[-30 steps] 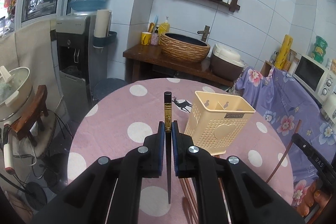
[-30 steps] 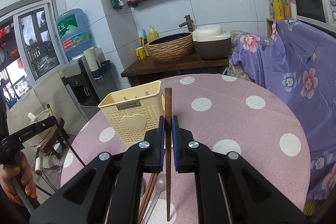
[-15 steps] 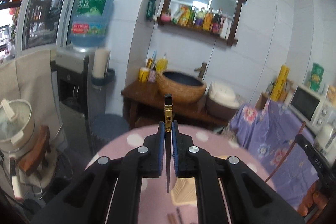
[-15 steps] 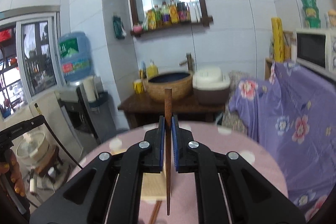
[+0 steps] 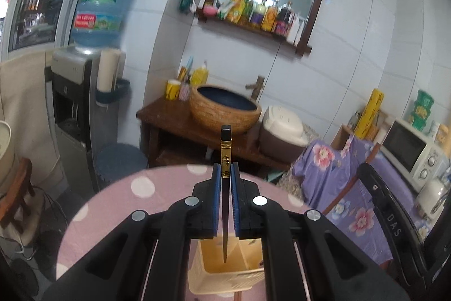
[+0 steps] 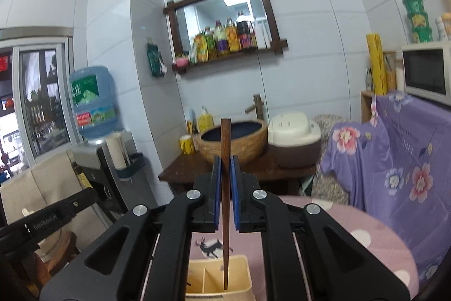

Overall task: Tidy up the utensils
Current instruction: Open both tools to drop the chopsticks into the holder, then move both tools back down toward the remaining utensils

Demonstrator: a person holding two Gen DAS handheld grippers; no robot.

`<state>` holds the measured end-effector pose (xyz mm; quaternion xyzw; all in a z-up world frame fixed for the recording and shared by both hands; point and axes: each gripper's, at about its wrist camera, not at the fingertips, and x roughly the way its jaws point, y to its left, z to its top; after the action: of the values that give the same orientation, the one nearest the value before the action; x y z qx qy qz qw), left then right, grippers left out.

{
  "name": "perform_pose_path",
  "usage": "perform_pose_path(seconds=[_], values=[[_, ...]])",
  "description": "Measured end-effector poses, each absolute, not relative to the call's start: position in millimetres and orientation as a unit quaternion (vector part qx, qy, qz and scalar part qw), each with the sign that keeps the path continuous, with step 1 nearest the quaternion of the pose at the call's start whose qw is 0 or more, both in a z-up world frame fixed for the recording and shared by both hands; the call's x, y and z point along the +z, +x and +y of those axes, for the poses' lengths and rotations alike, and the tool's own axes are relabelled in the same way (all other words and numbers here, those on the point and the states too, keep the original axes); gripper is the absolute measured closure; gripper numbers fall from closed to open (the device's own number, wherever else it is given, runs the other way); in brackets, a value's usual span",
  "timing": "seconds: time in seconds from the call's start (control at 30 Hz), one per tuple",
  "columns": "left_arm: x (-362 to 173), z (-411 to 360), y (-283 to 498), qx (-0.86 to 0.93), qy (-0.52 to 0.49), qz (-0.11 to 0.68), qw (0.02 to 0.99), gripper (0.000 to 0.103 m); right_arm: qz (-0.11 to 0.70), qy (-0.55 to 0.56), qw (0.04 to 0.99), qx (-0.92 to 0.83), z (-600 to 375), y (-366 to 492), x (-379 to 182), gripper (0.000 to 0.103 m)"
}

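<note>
The cream holder (image 5: 225,275) stands on the pink dotted surface (image 5: 112,205), its divided compartments showing nothing clearly inside. Above it, the left gripper (image 5: 225,179) clamps a black chopstick (image 5: 225,148) and the right gripper (image 6: 225,174) clamps a brown chopstick (image 6: 225,137), both tips pointing into its open top.

Round table (image 5: 112,205) under pink white-dotted cloth, cream utensil holder (image 5: 222,275) standing on it
</note>
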<state>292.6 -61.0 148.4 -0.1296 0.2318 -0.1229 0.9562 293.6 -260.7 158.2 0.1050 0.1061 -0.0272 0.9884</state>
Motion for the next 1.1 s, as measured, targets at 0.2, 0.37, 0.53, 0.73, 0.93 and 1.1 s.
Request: perform_pose_path(seconds=[0.2, 0.37, 0.53, 0.73, 0.93, 1.1], values=[[101.3, -64.9, 297.6, -0.118, -0.122, 0.259, 0.951, 0.095, 0.139, 0.099, 0.985, -0.027, -258.2, 302.5, 114.2, 0.096], [78.5, -66.8, 303.4, -0.125, -0.122, 0.291, 0.941, 0.095, 0.162, 0.111, 0.980, -0.027, -263.5, 308.0, 95.5, 0.095], [67.8, -64.3, 301.9, -0.127, -0.124, 0.295, 0.939, 0.095, 0.162, 0.113, 0.980, -0.034, -266.4, 305.5, 90.4, 0.095], [64.1, -63.1, 290.9, -0.133, -0.116, 0.292, 0.940, 0.057, 0.162, 0.114, 0.980, -0.031, -266.8, 298.1, 88.4, 0.095], [61.0, -56.5, 263.3, -0.138, -0.102, 0.273, 0.947, 0.042, 0.155, 0.109, 0.982, -0.029, -260.6, 271.7, 80.8, 0.060], [49.3, -41.1, 234.8, -0.128, -0.101, 0.271, 0.949, 0.035, 0.162, 0.098, 0.981, -0.033, -257.9, 239.0, 67.6, 0.058]])
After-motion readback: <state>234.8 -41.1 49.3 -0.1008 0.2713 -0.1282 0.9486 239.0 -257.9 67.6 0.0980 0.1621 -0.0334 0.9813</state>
